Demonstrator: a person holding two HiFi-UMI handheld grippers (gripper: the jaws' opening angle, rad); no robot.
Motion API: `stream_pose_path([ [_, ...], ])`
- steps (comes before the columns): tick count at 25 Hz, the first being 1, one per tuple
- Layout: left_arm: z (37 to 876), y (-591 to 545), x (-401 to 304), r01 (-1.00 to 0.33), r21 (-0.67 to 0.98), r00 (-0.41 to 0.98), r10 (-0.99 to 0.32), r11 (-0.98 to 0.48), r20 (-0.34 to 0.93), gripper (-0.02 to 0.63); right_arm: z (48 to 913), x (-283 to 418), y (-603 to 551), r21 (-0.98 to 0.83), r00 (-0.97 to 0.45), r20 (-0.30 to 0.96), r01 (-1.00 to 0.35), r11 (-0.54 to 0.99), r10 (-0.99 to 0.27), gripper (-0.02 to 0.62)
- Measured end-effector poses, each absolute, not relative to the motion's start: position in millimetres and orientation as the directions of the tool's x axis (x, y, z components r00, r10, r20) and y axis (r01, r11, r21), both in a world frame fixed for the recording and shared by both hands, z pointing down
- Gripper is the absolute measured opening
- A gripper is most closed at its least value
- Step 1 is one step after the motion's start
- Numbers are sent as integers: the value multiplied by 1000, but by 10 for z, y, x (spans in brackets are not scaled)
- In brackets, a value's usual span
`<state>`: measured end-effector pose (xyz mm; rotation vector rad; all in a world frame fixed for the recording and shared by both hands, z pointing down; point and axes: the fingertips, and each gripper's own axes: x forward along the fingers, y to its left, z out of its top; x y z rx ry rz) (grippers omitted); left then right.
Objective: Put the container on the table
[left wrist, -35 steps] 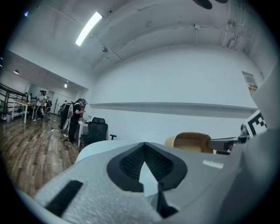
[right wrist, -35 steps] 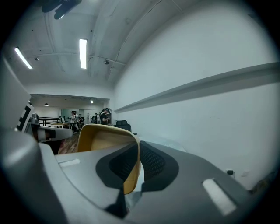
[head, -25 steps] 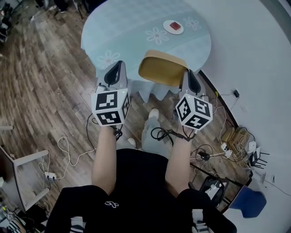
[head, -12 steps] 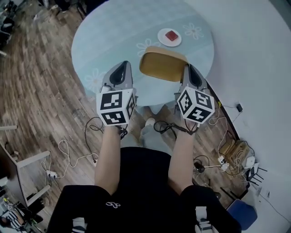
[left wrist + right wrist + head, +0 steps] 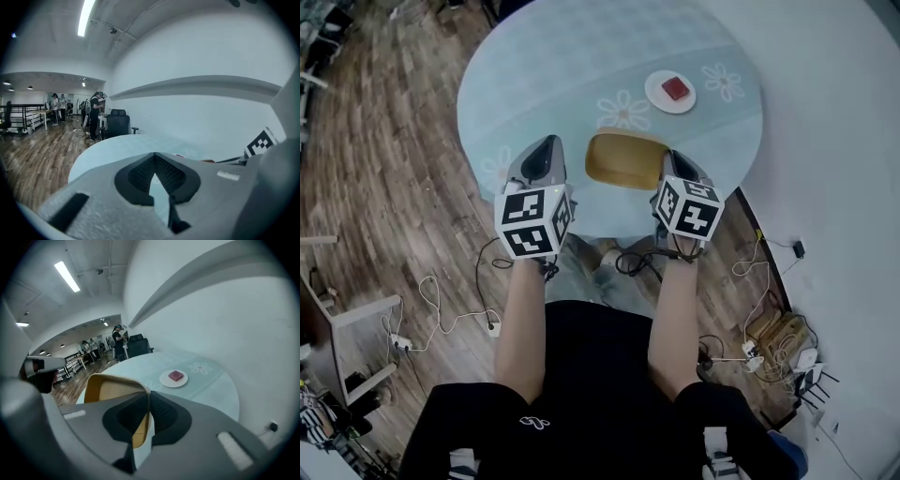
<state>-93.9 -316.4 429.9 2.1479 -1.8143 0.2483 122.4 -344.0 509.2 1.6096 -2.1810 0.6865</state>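
Note:
The yellow container [image 5: 623, 159], a shallow rounded tub, hangs over the near part of the round table [image 5: 572, 56], which has a pale blue flowered cloth. My right gripper [image 5: 667, 165] is shut on the tub's right wall; in the right gripper view the wall [image 5: 140, 394] is pinched between the pads of that gripper [image 5: 149, 397]. I cannot tell whether the tub touches the cloth. My left gripper [image 5: 546, 146] hovers to the tub's left, apart from it. Its tips meet in the left gripper view [image 5: 153, 155] and hold nothing.
A white plate with a red block [image 5: 670, 91] sits on the table beyond the container. A white wall runs along the right. Cables and a power strip [image 5: 750, 352] lie on the wooden floor. A black office chair [image 5: 117, 123] and people stand far off.
Both grippers moved forward and lower, from in front of the table's edge to over its near part. The container went with the right gripper.

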Motion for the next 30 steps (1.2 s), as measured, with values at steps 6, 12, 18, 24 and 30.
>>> stream_pose_path([
  [6,4416,-3511,-718,-969,150,239,-908,-198,344,2,5819,1310,-3415,-195,-264,719,-965,177,-643,31],
  [12,4627,-3615,-890,-971,152,230,-890,-183,393,2,6116,1251,-3467,-196,-228,740,-973,122,-632,63],
  [18,4667,-3643,-1148,-981,164,167,-898,-108,406,2,5875,1340,-3604,-172,-210,663,-977,127,-718,95],
  [24,4509,-3590,-803,-974,153,215,-908,-170,360,2,4934,1360,-3789,-149,-264,401,-964,222,-877,11],
  [30,4116,-3536,-561,-971,138,227,-939,-197,259,2,3907,1353,-3689,-152,-371,97,-922,355,-923,9],
])
